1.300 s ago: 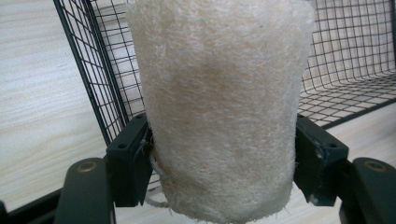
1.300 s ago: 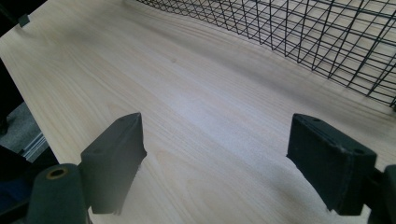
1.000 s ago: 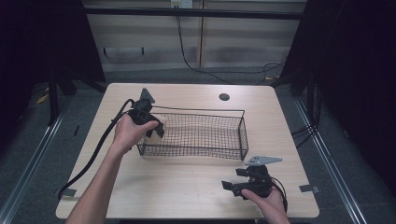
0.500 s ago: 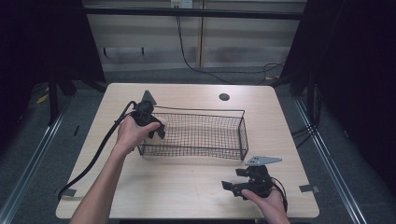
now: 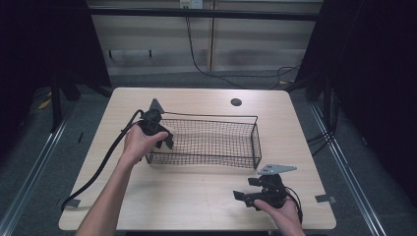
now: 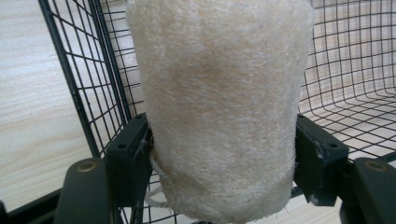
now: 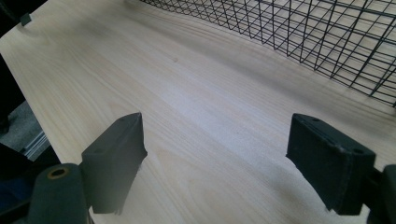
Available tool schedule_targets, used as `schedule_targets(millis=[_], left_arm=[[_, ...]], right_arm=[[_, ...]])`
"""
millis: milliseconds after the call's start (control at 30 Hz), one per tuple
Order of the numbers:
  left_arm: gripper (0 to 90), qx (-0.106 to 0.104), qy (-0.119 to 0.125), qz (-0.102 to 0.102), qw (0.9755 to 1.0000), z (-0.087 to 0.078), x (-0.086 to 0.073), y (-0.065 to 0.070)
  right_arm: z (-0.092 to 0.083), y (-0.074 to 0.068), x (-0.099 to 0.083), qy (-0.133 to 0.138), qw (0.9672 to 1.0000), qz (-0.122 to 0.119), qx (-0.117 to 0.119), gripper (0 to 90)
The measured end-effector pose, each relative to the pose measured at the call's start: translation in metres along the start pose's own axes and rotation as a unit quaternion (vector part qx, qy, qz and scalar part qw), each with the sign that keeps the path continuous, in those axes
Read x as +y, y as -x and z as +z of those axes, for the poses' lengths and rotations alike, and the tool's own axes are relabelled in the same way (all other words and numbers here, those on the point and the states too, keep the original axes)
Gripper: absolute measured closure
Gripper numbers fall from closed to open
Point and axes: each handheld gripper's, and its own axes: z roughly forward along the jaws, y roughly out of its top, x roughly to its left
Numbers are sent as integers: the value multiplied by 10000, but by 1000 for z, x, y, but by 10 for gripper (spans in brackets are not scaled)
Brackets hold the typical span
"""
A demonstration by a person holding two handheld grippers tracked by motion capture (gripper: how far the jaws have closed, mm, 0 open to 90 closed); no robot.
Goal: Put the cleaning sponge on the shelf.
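A cream, fibrous loofah cylinder [image 6: 219, 107] stands upright between the jaws of my left gripper [image 6: 222, 156], which is shut on its lower part. Black wire mesh of the basket [image 6: 95, 93] lies right behind and around it. From above, the left gripper [image 5: 160, 136] is at the left end of the black wire basket [image 5: 211, 142], with the hand covering it. My right gripper [image 5: 248, 189] rests near the table's front right, jaws wide apart. In the right gripper view, the right gripper [image 7: 215, 154] has only bare wood between its jaws.
The light wooden table [image 5: 196, 191] has a round cable hole [image 5: 236, 102] at the back. A thick black cable [image 5: 98, 169] trails from the left gripper toward the front left edge. The basket's front wall [image 7: 327, 37] lies ahead of the right gripper.
The left hand and its gripper have shifted slightly down and in at the basket's left end. The right gripper has stayed put.
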Motion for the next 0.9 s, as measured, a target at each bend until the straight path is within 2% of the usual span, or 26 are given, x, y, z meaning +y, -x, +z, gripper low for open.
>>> schedule_targets(millis=[233,400,667,900], left_arm=[[311,-16,-76,-44,10000,6,0,0],[311,-143,-101,-112,9998,10,0,-4],[310,-119,-83,-156,9998,11,0,-4],[307,-57,-116,-110,9999,11,1,-3]], right_arm=[[0,0,0,-1,10000,1,4,189],[0,0,0,2,10000,-9,-2,189],[1,0,0,3,10000,-6,-4,189],[1,0,0,-2,10000,-11,2,189]])
